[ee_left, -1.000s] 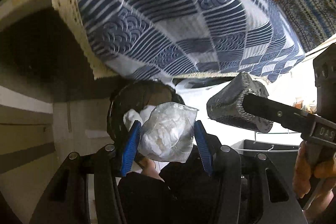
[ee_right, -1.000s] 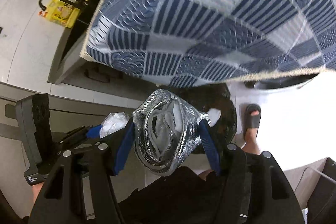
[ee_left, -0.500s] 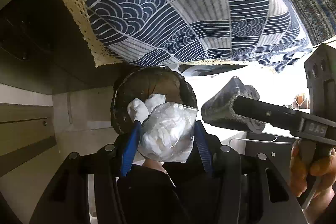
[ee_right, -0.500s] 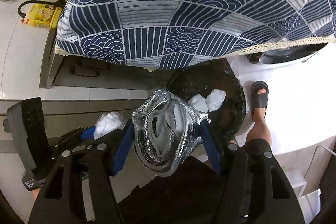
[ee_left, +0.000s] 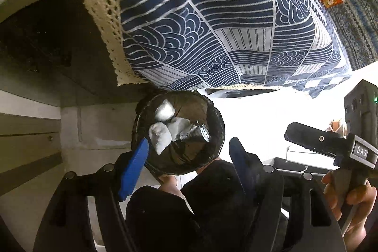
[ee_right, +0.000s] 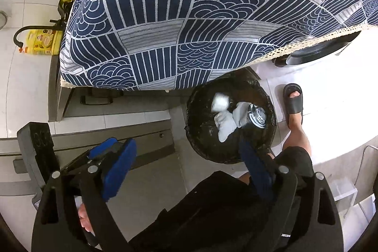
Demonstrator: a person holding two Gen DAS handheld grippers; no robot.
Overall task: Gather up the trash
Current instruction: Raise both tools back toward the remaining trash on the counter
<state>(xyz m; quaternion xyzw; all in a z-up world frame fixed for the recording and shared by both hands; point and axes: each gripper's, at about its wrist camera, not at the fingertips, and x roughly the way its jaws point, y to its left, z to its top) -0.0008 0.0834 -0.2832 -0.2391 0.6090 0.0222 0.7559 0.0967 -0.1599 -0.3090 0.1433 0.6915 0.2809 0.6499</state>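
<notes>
Trash bin: a round bin lined with a black plastic bag (ee_left: 179, 134) stands on the floor just below the edge of the blue-and-white patterned cloth with a lace hem (ee_left: 224, 27) that hangs over the tabletop.
Trash: crumpled white paper wads (ee_left: 160, 136) and a crushed silver foil wrapper (ee_left: 196, 134) lie inside the bin, touching one another.
Handling: these pieces look light, soft and easily squashed. The foil looks slippery. If you must lift one again, pinch it across its bulk, not by a loose corner.
Left tongs (ee_left: 189, 162): the blue pads have just been opening and now stand spread, with nothing between them; the bin shows through the gap.
Right tongs (ee_right: 186, 164): these too have just been opening and stand wide apart, holding nothing, above the bin's near rim.
You: a foot in a black slide sandal (ee_right: 293, 98) stands beside the bin.
</notes>
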